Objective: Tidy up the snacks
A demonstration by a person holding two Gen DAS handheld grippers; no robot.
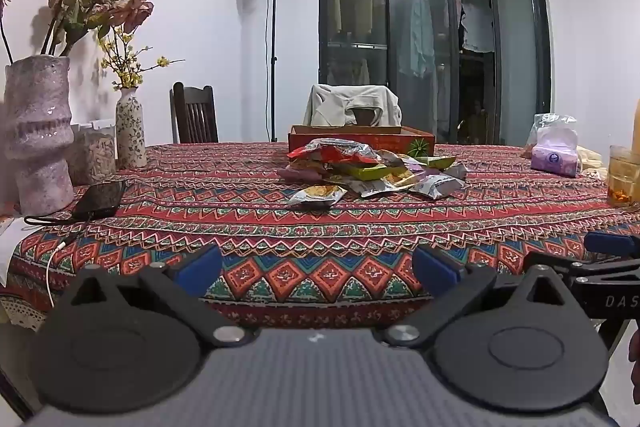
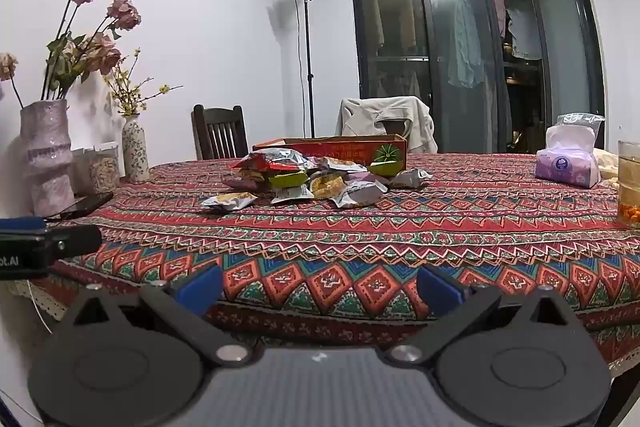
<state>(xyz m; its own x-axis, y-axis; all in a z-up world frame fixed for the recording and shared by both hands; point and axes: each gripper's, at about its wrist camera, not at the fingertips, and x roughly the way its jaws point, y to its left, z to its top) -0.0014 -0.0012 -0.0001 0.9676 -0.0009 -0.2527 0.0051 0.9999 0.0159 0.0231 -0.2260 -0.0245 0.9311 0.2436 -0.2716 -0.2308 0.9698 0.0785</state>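
A: Where are the snacks sitting?
B: The snack packets [image 1: 360, 171] are lying in a loose heap mid-worktop [image 1: 240, 227], just in front of the red box [image 1: 360, 139].
A: And the claws?
B: The left claw [image 1: 318, 267] is hanging wide open with nothing between its fingers, near the worktop's front edge. The right claw [image 2: 320, 285] is gaping the same way, also carrying nothing, well apart from the heap.
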